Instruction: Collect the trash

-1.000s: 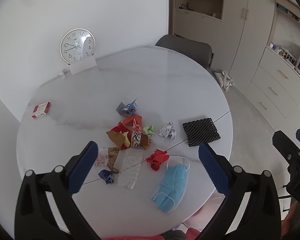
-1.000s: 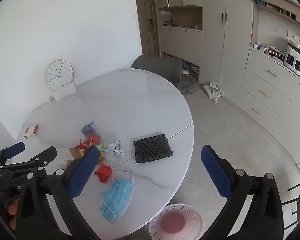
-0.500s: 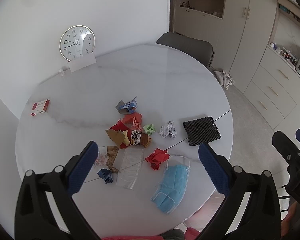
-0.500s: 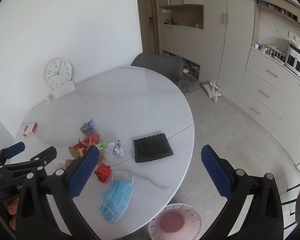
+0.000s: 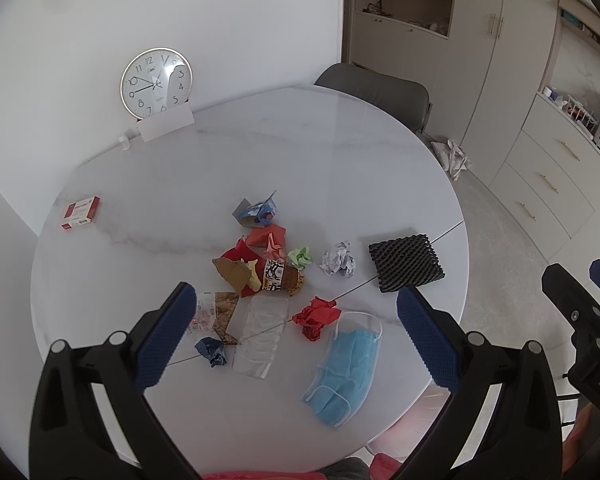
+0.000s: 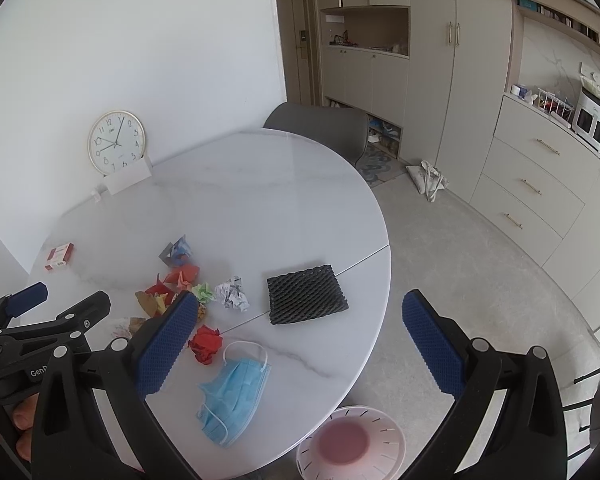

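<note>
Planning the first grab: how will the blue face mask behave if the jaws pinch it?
The blue face mask lies flat and creased on the table, so it is probably thin, light and floppy, and would drape when lifted. Its white ear loops curl loose, so they may dangle or snag the red paper wad nearby.

One blue mask (image 5: 343, 372), one black foam pad (image 5: 406, 262), one clock (image 5: 156, 82), one red box (image 5: 81, 212), one pink bin (image 6: 351, 443).

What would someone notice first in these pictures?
A heap of colourful crumpled wrappers sits mid-table on the white round table, with a blue face mask near the front edge. A black mesh pad lies to the right, and a clock leans against the wall.
</note>
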{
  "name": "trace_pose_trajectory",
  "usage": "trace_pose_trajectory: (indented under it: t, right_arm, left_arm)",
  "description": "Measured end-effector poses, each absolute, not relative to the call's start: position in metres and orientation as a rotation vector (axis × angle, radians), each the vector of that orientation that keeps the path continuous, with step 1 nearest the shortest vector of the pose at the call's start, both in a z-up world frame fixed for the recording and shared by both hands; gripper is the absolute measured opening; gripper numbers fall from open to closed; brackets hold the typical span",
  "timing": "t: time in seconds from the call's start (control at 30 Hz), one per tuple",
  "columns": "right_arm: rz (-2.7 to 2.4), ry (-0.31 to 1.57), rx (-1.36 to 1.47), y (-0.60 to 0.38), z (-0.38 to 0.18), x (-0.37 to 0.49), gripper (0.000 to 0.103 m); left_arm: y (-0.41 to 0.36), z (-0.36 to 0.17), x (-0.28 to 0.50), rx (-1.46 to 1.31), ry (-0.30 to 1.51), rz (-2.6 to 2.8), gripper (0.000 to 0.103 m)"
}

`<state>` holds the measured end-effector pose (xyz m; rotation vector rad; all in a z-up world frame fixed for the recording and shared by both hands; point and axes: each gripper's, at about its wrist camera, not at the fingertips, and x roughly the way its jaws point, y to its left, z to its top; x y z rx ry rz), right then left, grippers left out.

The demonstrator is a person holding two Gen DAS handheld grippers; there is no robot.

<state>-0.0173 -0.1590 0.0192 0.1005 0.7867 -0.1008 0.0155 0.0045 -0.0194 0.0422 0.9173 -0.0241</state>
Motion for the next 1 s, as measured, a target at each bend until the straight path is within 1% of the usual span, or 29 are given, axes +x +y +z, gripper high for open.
trace_pose_trajectory:
  t: [1.0]
  right_arm:
    - [-0.100, 0.799, 0.092, -0.1549, 0.0180, -0.0143, 0.101]
  left_arm:
    - [0.0074, -0.0175, 0.0174, 0.037, 0.927, -0.020, 0.097]
